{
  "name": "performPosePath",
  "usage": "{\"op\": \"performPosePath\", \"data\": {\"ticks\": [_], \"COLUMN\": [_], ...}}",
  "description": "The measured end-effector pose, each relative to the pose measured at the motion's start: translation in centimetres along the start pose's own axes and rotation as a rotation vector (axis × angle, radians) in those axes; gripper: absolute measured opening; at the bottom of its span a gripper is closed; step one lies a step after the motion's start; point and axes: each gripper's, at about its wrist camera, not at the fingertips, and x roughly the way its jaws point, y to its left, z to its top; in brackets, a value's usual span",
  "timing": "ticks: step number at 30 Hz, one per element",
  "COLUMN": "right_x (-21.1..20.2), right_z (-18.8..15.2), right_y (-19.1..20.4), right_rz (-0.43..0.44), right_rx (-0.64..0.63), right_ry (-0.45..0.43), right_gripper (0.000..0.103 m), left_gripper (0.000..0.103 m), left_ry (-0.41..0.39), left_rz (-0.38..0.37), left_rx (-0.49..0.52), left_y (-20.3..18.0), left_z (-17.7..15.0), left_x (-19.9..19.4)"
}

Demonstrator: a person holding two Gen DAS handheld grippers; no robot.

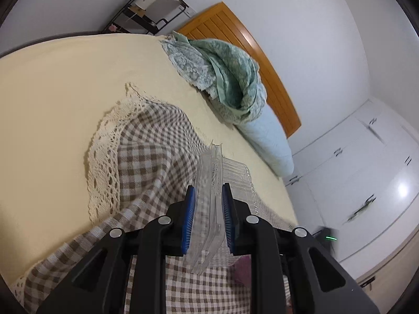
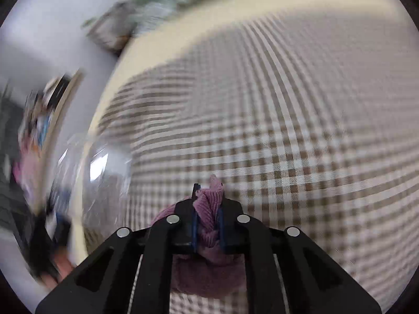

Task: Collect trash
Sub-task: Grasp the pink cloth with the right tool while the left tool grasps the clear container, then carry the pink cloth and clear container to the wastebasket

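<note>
In the left wrist view my left gripper (image 1: 208,193) is shut on a clear plastic clamshell container (image 1: 209,180), pinched edge-on between the blue pads, above a brown checked cloth (image 1: 146,146). In the right wrist view my right gripper (image 2: 208,196) is shut on a bunched purple ribbed cloth (image 2: 208,204), which hangs down behind the jaws. That cloth shows as a purple patch (image 1: 242,268) low in the left wrist view. The clear container (image 2: 97,178) appears blurred at the left of the right wrist view, above the checked cloth (image 2: 288,144).
The checked cloth with its lace edge (image 1: 104,162) lies on a cream bed (image 1: 52,99). A green quilt (image 1: 230,78) and pale blue pillow (image 1: 269,141) lie by the wooden headboard (image 1: 251,52). White cupboards (image 1: 366,178) stand at the right, a shelf rack (image 1: 149,10) behind.
</note>
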Motion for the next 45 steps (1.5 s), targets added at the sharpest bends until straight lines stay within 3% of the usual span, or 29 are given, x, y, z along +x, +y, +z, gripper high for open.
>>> {"op": "performPosePath", "data": {"ticks": [2, 5, 8, 10, 14, 15, 19, 24, 28, 31, 37, 41, 45], "right_x": [-3.6, -6.7, -9.7, -12.5, -14.9, -14.9, -15.8, -18.6, -22.1, -24.1, -29.5, -36.6, -42.5], "right_z": [-3.6, -12.0, -19.4, -22.3, -25.1, -25.7, -27.2, -27.8, -29.3, -30.3, -33.0, -37.5, -44.3], "right_y": [2.3, 3.5, 1.7, 0.7, -0.2, -0.2, -1.7, -1.6, -1.0, -1.6, -6.3, -12.1, -20.1], "right_rz": [-0.119, -0.261, -0.295, -0.249, -0.165, -0.16, -0.134, -0.091, -0.109, -0.149, -0.231, -0.352, -0.52], "right_rx": [-0.17, -0.362, -0.323, -0.244, -0.167, -0.168, -0.094, -0.056, -0.072, -0.076, -0.01, 0.06, 0.182], "right_ry": [-0.146, -0.225, -0.299, -0.353, -0.252, -0.231, -0.156, -0.192, -0.219, -0.232, -0.295, -0.367, -0.364], "right_gripper": [0.012, 0.012, 0.011, 0.011, 0.009, 0.005, 0.003, 0.002, 0.002, 0.002, 0.002, 0.002, 0.002], "left_gripper": [0.018, 0.018, 0.018, 0.018, 0.017, 0.006, 0.006, 0.006, 0.006, 0.006, 0.006, 0.006, 0.006], "left_ry": [0.001, 0.03, 0.095, 0.143, 0.221, 0.231, 0.244, 0.224, 0.219, 0.207, 0.222, 0.229, 0.325], "left_rz": [0.023, 0.024, 0.057, 0.115, 0.133, 0.169, 0.226, 0.23, 0.199, 0.213, 0.219, 0.133, -0.02], "left_rx": [0.039, 0.085, 0.188, 0.279, 0.344, 0.375, 0.318, 0.277, 0.247, 0.286, 0.357, 0.407, 0.394], "left_y": [-0.9, -2.3, -4.9, -7.2, -9.2, -9.1, -7.3, -8.2, -9.9, -11.8, -16.7, -20.9, -24.7], "left_z": [-0.6, -1.7, -4.0, -5.6, -9.1, -10.6, -13.9, -16.5, -18.6, -20.1, -22.7, -25.5, -29.6], "left_x": [-0.2, -0.2, 0.1, -0.6, -4.7, -6.3, -11.0, -16.4, -20.6, -23.0, -25.9, -27.6, -27.4]}}
